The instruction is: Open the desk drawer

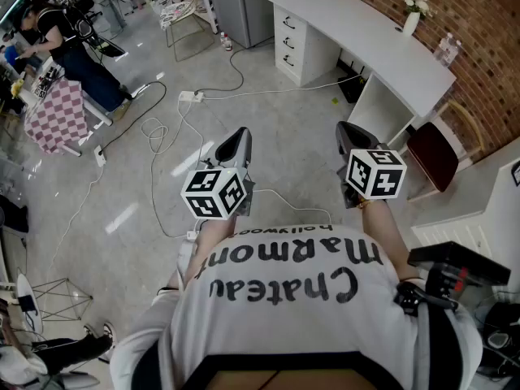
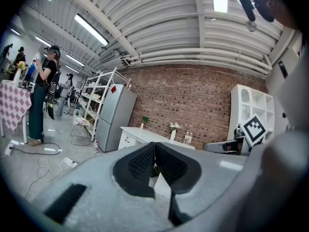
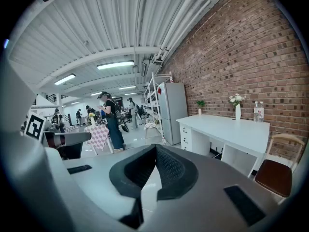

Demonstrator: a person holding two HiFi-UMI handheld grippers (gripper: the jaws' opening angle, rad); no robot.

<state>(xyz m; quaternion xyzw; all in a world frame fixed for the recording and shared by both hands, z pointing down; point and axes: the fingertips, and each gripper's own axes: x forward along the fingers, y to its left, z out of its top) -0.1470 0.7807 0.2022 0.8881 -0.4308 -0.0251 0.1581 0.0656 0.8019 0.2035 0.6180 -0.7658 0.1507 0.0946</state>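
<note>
1. left gripper (image 2: 154, 145): jaws clenched tip to tip, nothing between the pads. It is held level in open air and touches nothing.
2. right gripper (image 3: 155, 147): jaws clenched together, empty. It is tipped slightly downward, at 3 o'clock of the left gripper in the head view, the 2 apart.
3. desk (image 1: 382, 51): white, set along the brick wall (image 1: 487, 23). In the head view it lies at 1 o'clock from both grippers, well apart from them.
4. drawer stack (image 1: 294, 43): 3 fronts with dark handles, all flush and shut. It sits at the desk's far end, at 11 o'clock from the right gripper.
5. vase (image 1: 413, 19) with white flowers and 2 bottles (image 3: 259, 111): upright on the desk top.
6. chair (image 1: 432, 154): dark red seat, at the desk's near end, at 3 o'clock from the right gripper.
7. fridge (image 1: 244, 6): grey, at 12 o'clock, just beside the drawer stack.
8. cables (image 1: 162, 128): loose on the floor, at 10 o'clock from the left gripper.
9. table (image 1: 57, 116): checked cloth, at 9 o'clock, with a person (image 1: 65, 43) beside it.
</note>
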